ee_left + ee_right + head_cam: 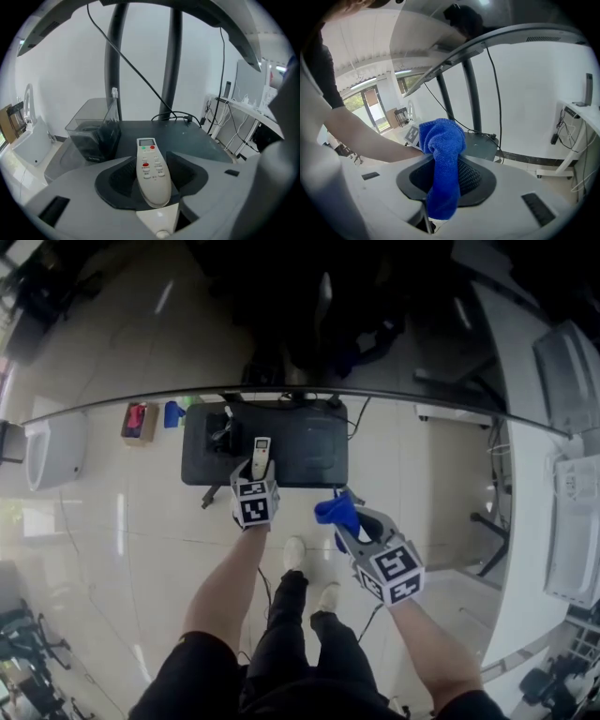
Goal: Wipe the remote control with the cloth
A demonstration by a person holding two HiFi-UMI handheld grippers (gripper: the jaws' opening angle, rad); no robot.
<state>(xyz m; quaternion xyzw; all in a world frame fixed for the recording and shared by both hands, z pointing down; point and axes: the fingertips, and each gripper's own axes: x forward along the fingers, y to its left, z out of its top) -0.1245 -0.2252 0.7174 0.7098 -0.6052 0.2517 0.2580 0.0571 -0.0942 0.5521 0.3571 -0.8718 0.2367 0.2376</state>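
Left gripper [153,183]: grey moulded shell with dark ribbed pads; its jaws are clamped on the rounded lower end of the slim white plastic remote control [152,171].
Remote control: long and smooth, with a small screen, a green and a red button at its top, and rows of pale keys. In the head view it lies over the near edge of the tabletop [314,451].
Right gripper [446,183]: its jaws are closed on the bright blue terry cloth [442,154].
Cloth: fluffy looped pile, bunched into a rounded knot above the jaws, with a fold hanging below.
Tabletop: small, dark grey, matt and rectangular.
Box [93,130]: clear plastic with dark contents, at the tabletop's far left corner.
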